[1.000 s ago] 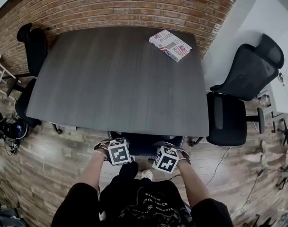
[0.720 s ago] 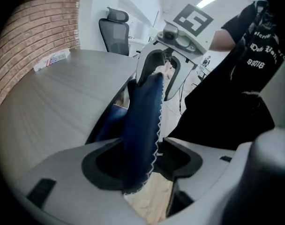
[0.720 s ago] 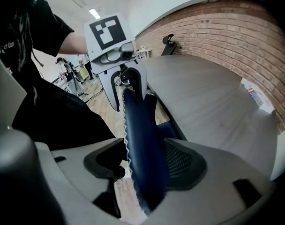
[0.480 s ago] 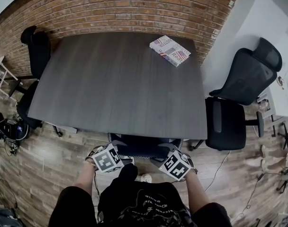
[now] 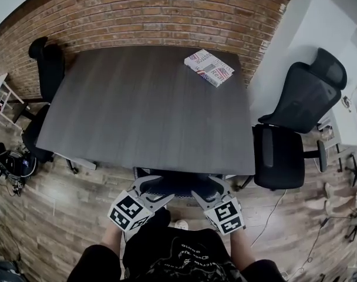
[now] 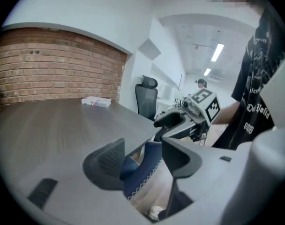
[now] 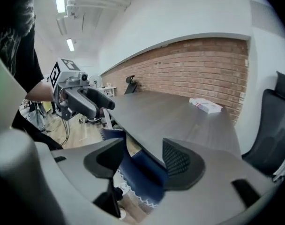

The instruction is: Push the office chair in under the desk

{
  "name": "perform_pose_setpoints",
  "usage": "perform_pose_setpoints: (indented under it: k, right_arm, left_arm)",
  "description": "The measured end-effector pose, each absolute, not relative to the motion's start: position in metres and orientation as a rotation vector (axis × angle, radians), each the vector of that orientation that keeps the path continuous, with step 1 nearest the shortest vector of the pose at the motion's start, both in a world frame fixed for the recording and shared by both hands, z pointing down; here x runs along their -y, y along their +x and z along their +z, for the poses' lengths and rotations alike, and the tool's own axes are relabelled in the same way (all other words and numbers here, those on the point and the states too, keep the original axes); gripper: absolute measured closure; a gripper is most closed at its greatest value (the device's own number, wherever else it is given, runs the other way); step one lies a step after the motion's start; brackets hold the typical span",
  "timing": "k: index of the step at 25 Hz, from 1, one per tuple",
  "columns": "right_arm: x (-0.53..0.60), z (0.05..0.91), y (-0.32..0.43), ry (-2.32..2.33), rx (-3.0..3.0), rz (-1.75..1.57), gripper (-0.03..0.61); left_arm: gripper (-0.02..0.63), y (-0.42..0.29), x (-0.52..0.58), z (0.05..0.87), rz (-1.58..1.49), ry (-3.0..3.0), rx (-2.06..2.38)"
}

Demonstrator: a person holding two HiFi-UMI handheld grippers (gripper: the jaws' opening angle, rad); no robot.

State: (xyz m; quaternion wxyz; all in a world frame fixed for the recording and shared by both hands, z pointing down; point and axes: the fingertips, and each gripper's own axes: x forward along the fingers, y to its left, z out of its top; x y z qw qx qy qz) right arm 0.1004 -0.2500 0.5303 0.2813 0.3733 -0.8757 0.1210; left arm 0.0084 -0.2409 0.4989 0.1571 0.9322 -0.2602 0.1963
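Observation:
The office chair (image 5: 177, 184), dark with a blue patterned back, sits tucked under the near edge of the grey desk (image 5: 149, 104); only its back shows. My left gripper (image 5: 152, 190) hovers open just above the chair back's left side. Its jaws have just closed a little, with nothing gripped between them. My right gripper (image 5: 208, 188) is open over the right side, also holding nothing. In the left gripper view the blue chair back (image 6: 143, 172) lies beyond the left gripper (image 6: 142, 158). The right gripper view shows the chair back (image 7: 140, 177) beyond the right gripper (image 7: 142, 161).
A book (image 5: 209, 67) lies at the desk's far right corner. A black office chair (image 5: 296, 116) stands to the right of the desk, another black chair (image 5: 43, 69) at its left. The brick wall (image 5: 167, 10) runs behind. Bags and cables (image 5: 14, 163) lie on the wooden floor at left.
Both grippers have lifted off the chair back, swung up from pointing steeply down, and drawn back toward the person. The chair stays under the desk.

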Motion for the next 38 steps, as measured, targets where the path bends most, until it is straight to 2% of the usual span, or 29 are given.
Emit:
perform_pose_setpoints:
  k: [10,20,23,26,29,34,38]
  right_arm:
    - [0.262,0.465,0.133,1.383,2.402,0.202,0.318]
    - [0.266,0.422,0.136,1.466,2.503,0.124,0.323]
    - [0.268,0.415,0.134,1.478,2.529,0.119,0.371]
    - [0.269,0.416,0.13,1.452,2.544,0.134,0.433]
    - [0.269,0.415,0.129,1.492,2.515,0.107,0.524]
    - [0.274,0.409,0.127,1.544,2.514,0.101,0.573]
    - [0.276,0.407,0.127,1.613,2.517,0.135,0.577]
  left_arm:
    - [0.362,0.009,0.258,0.447,0.313,2.712,1.098]
    - [0.369,-0.001,0.263,0.401,0.129,2.742,1.279]
    - [0.417,-0.003,0.264,0.4,0.092,2.723,1.297]
    - [0.511,-0.004,0.266,0.401,0.052,2.686,1.315]
    - [0.573,-0.005,0.267,0.402,0.045,2.678,1.317]
    - [0.607,-0.004,0.271,0.404,0.052,2.665,1.326]
    - [0.609,-0.001,0.273,0.401,0.019,2.668,1.286]
